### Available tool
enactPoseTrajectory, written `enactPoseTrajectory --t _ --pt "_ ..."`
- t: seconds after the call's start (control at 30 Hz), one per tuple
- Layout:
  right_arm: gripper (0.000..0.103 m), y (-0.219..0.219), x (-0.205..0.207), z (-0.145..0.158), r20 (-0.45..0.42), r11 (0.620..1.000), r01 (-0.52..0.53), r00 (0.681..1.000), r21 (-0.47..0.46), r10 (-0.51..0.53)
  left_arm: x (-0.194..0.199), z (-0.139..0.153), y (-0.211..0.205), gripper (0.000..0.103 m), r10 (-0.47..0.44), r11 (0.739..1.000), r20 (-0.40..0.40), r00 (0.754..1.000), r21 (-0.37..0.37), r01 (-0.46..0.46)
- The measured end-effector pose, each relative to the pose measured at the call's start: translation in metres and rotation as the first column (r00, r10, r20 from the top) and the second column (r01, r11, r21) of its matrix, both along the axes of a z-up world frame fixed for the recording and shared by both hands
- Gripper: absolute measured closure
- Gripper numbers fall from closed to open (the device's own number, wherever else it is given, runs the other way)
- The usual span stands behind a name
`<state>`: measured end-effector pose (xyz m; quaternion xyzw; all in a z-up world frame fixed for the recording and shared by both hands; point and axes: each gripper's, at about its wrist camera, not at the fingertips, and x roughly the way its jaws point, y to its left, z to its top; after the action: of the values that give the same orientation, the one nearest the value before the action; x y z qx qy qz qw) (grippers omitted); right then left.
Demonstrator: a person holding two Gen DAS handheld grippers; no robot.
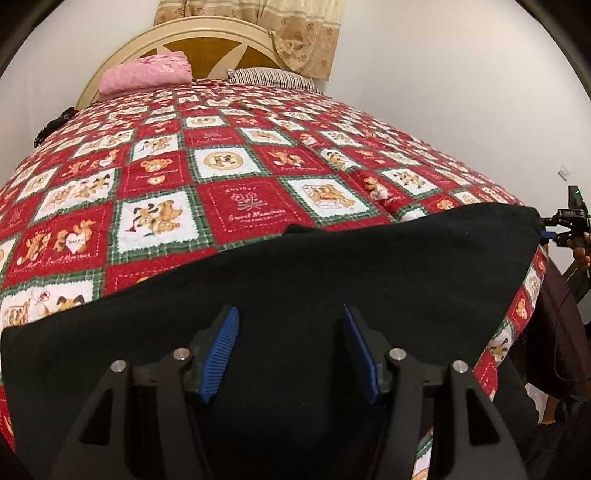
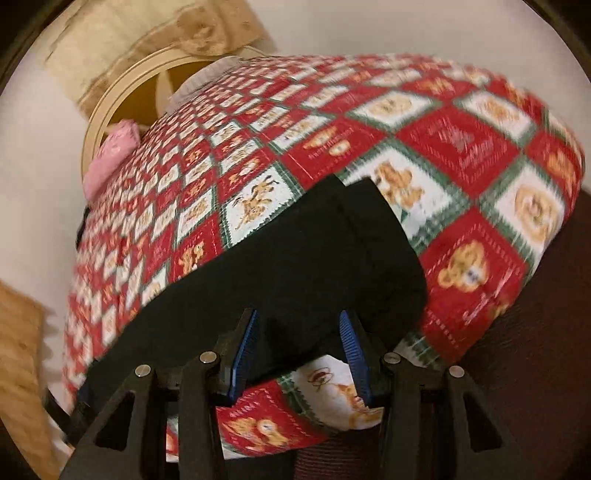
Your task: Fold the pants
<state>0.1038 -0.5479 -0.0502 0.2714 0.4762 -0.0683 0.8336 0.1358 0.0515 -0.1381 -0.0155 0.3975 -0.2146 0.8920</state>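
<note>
The black pants (image 1: pixel 295 280) lie spread across the near edge of a bed with a red, white and green teddy-bear quilt (image 1: pixel 236 173). My left gripper (image 1: pixel 290 314) is open above the pants, its blue pads apart and holding nothing. The right gripper (image 1: pixel 554 230) shows at the far right of the left wrist view, at the pants' corner. In the right wrist view the right gripper (image 2: pixel 298 317) is open, its blue pads apart over the near end of the pants (image 2: pixel 280 266), which lie on the quilt (image 2: pixel 461 147). This view is blurred.
A pink folded blanket (image 1: pixel 147 74) and a striped pillow (image 1: pixel 273 77) lie at the head of the bed by a cream headboard (image 1: pixel 207 33). A beige curtain (image 1: pixel 306 33) hangs behind. White walls surround the bed. Dark floor (image 2: pixel 535 350) lies beside the bed's corner.
</note>
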Motion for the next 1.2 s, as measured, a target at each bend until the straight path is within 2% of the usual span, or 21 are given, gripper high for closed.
enactPoseTrajectory --t 0.1,0.33,0.4,0.47,0.57,0.6,0.67,0.7,0.8,0.9,1.07,1.13,1.2 --pt "0.055 0.000 -0.003 -0.001 -0.004 0.999 0.021 1.000 0.046 -0.020 0.001 0.000 0.000 0.038 -0.007 1.000 0.004 1.000 -0.018 0.007" --pt "0.055 0.006 -0.014 -0.011 -0.066 0.989 0.066 0.996 0.133 -0.057 0.001 -0.002 0.004 0.038 -0.007 0.998 0.008 1.000 -0.056 0.008" --pt "0.055 0.008 -0.018 -0.016 -0.091 0.987 0.072 0.994 0.144 -0.059 0.002 -0.003 0.005 0.038 -0.006 0.998 0.010 1.000 -0.068 0.007" --pt "0.055 0.008 -0.020 -0.016 -0.079 0.988 0.073 0.995 0.138 -0.063 0.001 -0.003 0.005 0.038 -0.006 0.997 0.011 1.000 -0.071 0.007" --pt "0.057 0.004 -0.019 -0.013 -0.026 0.987 0.083 0.996 0.138 -0.080 0.001 -0.003 0.006 0.038 -0.008 0.997 0.012 1.000 -0.075 0.009" --pt "0.073 0.002 -0.017 -0.013 -0.019 0.989 0.088 0.996 0.117 -0.086 0.001 -0.004 0.006 0.038 -0.008 0.997 0.011 1.000 -0.078 0.009" --pt "0.091 0.002 -0.011 -0.012 -0.008 0.993 0.080 0.997 0.089 -0.079 0.001 -0.004 0.007 0.037 -0.010 0.996 0.010 1.000 -0.090 0.011" --pt "0.095 0.002 -0.009 -0.009 0.001 0.994 0.079 0.997 0.080 -0.079 0.000 -0.004 0.008 0.037 -0.011 0.996 0.010 1.000 -0.093 0.012" --pt "0.097 0.006 0.004 0.010 0.058 0.997 0.053 0.997 0.054 -0.056 0.001 -0.005 0.006 0.034 -0.018 0.996 0.008 1.000 -0.092 0.018" --pt "0.098 0.018 0.033 0.040 0.125 1.000 0.000 0.992 0.004 -0.001 0.000 -0.005 0.005 0.033 -0.021 0.997 0.011 1.000 -0.080 0.022" --pt "0.098 0.046 0.061 0.106 0.324 0.989 -0.104 0.937 -0.101 0.131 -0.002 -0.005 0.006 0.033 -0.017 0.997 0.020 1.000 -0.076 0.019" --pt "0.098 0.045 0.056 0.115 0.362 0.989 -0.116 0.921 -0.095 0.142 -0.003 -0.005 0.007 0.033 -0.017 0.996 0.022 1.000 -0.083 0.019" --pt "0.098 0.039 0.046 0.108 0.354 0.989 -0.106 0.925 -0.103 0.136 -0.002 -0.005 0.008 0.033 -0.019 0.995 0.019 1.000 -0.094 0.021"
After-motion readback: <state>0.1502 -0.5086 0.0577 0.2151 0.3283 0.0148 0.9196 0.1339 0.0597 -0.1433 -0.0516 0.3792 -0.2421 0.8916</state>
